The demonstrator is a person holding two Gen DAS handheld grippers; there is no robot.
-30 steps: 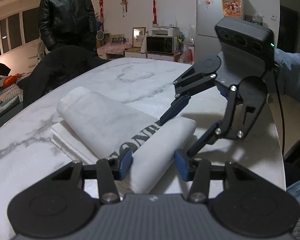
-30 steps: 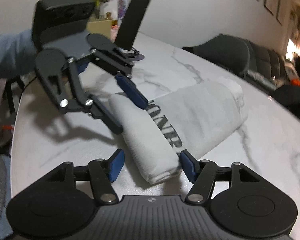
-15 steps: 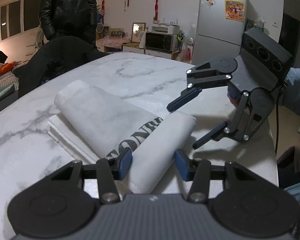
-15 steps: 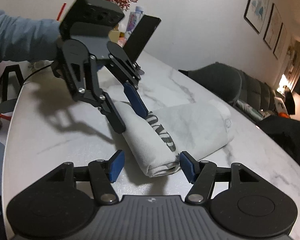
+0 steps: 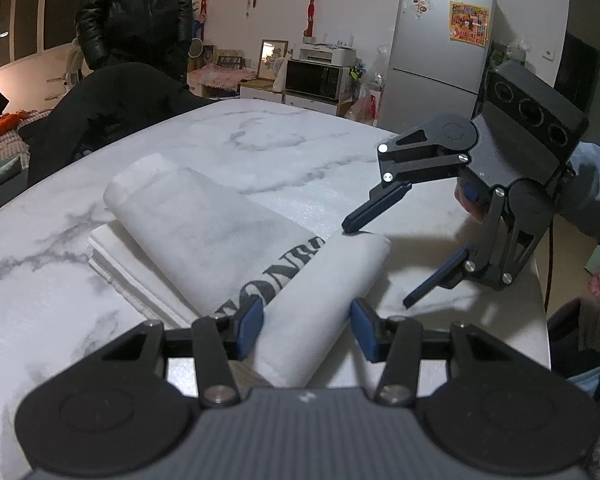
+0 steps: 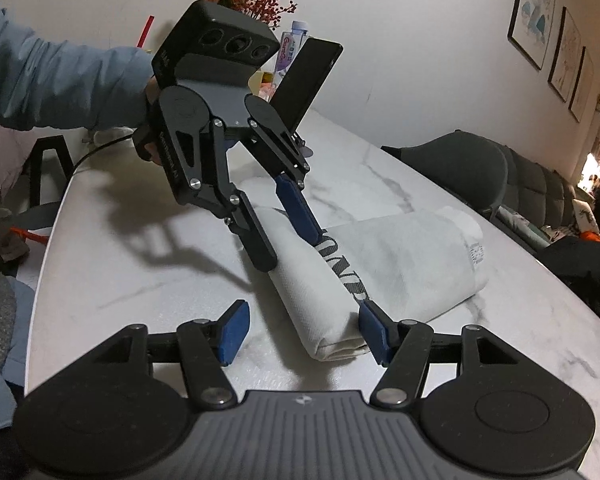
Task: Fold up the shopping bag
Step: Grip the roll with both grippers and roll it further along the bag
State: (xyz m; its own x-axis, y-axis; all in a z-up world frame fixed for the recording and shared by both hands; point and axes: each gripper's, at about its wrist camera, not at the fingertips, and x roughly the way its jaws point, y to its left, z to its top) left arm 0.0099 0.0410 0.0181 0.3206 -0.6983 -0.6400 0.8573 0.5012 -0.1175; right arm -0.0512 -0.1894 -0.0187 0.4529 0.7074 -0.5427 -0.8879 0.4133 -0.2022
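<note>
The bag (image 5: pixel 236 236) lies rolled and folded on the table (image 5: pixel 300 152), between both grippers. Over the last second the right gripper (image 5: pixel 376 264) lifted off it, jaws wide; the left gripper (image 5: pixel 306 324) straddles it, wide, gripping nothing. Folding looks nearly done.

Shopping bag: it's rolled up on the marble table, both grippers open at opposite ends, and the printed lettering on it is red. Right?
Not quite: the lettering is dark grey to black, not red, as the left wrist view shows on the shopping bag. The rest holds: it lies rolled on the marble table, with the left gripper and right gripper open at opposite ends.
</note>
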